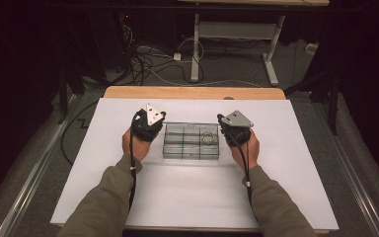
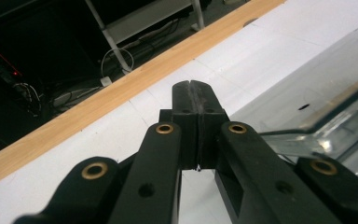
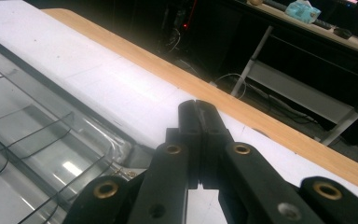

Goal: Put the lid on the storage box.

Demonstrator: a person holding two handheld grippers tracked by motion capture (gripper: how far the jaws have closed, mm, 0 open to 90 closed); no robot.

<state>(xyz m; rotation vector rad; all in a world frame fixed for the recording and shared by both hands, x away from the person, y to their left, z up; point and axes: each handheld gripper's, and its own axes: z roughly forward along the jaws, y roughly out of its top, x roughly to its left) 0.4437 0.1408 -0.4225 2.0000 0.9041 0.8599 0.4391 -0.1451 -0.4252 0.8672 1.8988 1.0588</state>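
Both jaws pressed together and empty, the left gripper [image 1: 154, 120] and right gripper [image 1: 230, 124] flank the clear divided box [image 1: 191, 141] mid-table, a small ring [image 1: 208, 138] in its right compartment.

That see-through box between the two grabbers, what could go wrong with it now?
The clear box sits loose on the white sheet, with the left gripper and right gripper shut at its two ends. A push from only one side might slide or twist it. A small ring lies in one compartment; a tip might spill it.
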